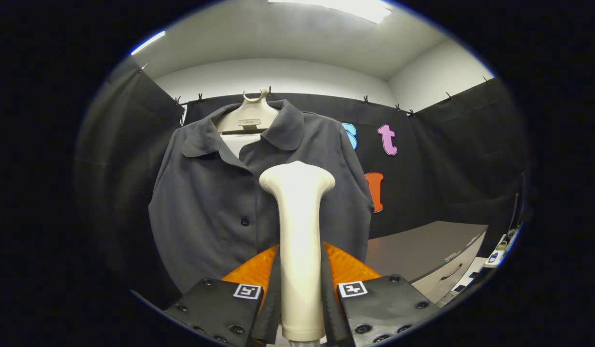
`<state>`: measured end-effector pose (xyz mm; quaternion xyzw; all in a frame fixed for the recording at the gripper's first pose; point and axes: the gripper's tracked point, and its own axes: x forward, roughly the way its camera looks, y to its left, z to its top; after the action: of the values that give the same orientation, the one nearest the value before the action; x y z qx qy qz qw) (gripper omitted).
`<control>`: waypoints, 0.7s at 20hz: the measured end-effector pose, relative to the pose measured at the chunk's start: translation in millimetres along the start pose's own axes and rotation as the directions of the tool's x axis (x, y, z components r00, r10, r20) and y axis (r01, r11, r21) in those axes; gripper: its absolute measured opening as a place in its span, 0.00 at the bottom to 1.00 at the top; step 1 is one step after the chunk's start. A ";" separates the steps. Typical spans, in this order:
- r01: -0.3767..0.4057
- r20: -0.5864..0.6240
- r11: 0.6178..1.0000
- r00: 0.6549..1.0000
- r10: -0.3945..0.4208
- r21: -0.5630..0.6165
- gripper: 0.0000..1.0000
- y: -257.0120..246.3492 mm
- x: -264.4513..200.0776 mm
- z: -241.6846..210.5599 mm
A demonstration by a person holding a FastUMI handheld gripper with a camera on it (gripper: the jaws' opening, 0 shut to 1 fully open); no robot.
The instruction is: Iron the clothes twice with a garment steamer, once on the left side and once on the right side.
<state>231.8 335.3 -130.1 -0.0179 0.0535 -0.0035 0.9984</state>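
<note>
The steamer (300, 250) is clamped upright between both fingers of the gripper (300, 294). At twelve o'clock beyond it, a dark shirt (206, 202) is hung on a hanger (247, 118).

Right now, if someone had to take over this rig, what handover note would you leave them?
Gripper: shut on the garment steamer, held upright between the fingers, head up.
Shirt: dark, buttoned, on a pale hanger against the booth wall, just beyond the steamer head. The head sits in front of the placket, near the middle; contact with the cloth cannot be told.
A grey cabinet stands to the right.
Done: steamer picked up and brought to the shirt.
Left: as far as this frame shows, both passes, one per side.
</note>
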 end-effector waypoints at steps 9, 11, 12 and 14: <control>0.016 -0.096 0.999 0.995 -0.019 -0.029 0.44 -19.3 -37.0 -68.4; 0.012 -0.118 0.999 0.993 -0.016 -0.035 0.44 -20.7 -44.9 -83.6; 0.011 -0.124 0.999 0.992 -0.016 -0.037 0.44 -21.7 -49.3 -91.7; 0.002 -0.156 0.999 0.988 -0.007 -0.035 0.44 -21.0 -56.5 -113.3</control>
<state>163.4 310.8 -235.9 -0.0352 0.1314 -0.0063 0.9907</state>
